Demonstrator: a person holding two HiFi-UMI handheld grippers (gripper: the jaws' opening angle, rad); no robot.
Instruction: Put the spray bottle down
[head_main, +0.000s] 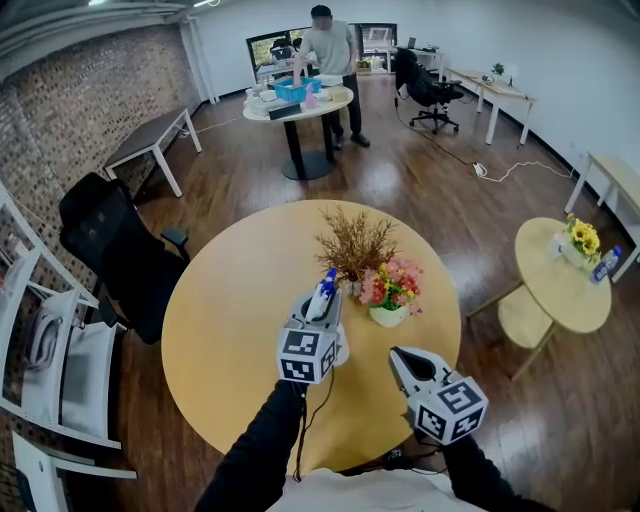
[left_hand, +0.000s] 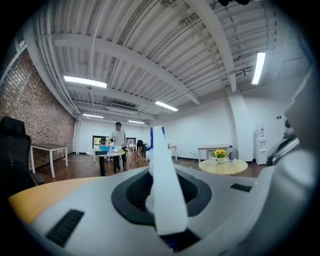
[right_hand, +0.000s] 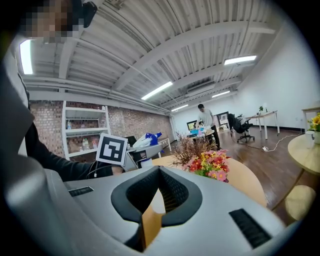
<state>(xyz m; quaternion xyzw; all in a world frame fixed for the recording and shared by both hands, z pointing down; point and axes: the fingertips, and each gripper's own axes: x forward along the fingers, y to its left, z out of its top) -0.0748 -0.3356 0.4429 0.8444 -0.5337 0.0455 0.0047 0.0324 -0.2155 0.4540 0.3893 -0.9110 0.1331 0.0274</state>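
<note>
My left gripper (head_main: 320, 305) is shut on a white spray bottle (head_main: 325, 288) with a blue nozzle, held lying level above the round yellow table (head_main: 230, 330). In the left gripper view the bottle (left_hand: 164, 195) fills the gap between the jaws, blue tip pointing away. My right gripper (head_main: 400, 356) hovers over the table's near right part, jaws together with nothing in them. From the right gripper view I see the left gripper (right_hand: 142, 150) and its bottle (right_hand: 146, 139) to the left.
A white pot of dried twigs and pink flowers (head_main: 383, 290) stands just beyond both grippers. A black office chair (head_main: 120, 255) sits left of the table. A person (head_main: 325, 60) stands at a far round table (head_main: 298, 103). A small yellow table (head_main: 560, 290) is on the right.
</note>
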